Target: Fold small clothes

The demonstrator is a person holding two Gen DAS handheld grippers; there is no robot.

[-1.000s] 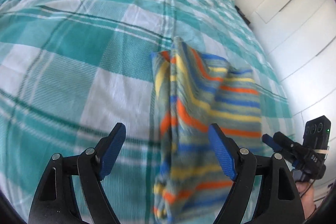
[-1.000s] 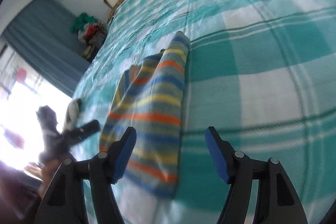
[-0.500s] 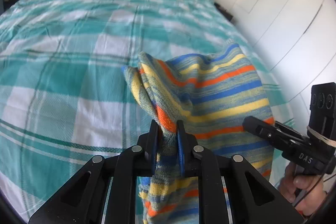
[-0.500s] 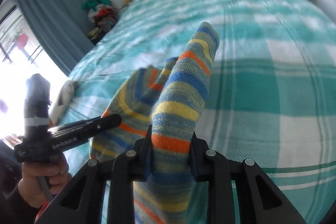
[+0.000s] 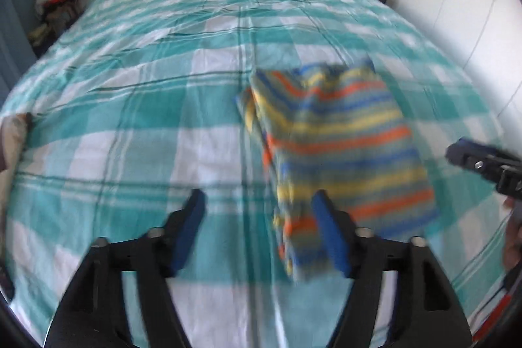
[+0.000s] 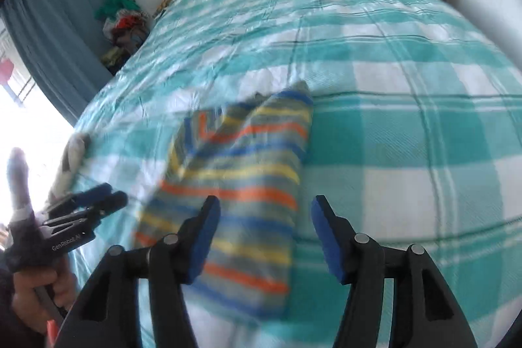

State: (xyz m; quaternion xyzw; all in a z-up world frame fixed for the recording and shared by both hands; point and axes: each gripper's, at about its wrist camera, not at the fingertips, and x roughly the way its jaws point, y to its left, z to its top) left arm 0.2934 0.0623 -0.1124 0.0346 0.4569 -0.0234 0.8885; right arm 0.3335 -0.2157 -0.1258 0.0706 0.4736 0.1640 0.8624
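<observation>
Striped knit, orange, yellow and blue, is lying folded on the teal checked bedspread [image 5: 137,126]: the striped garment [image 5: 339,149] is resting as a rough rectangle with no tong on it. I am holding my left tongs [image 5: 257,234] released, their jaws having just been opening, nothing between them; the right-hand pad is only overlapping the cloth's near corner in view. My right tongs [image 6: 264,237] are likewise released, just opened, hovering over the garment's near edge. I am judging this fold as made; the far end looks bunched, though blur is making that uncertain, so squaring may remain. No containers are showing; a clothes pile [image 6: 125,18] is sitting beside the bed.
</observation>
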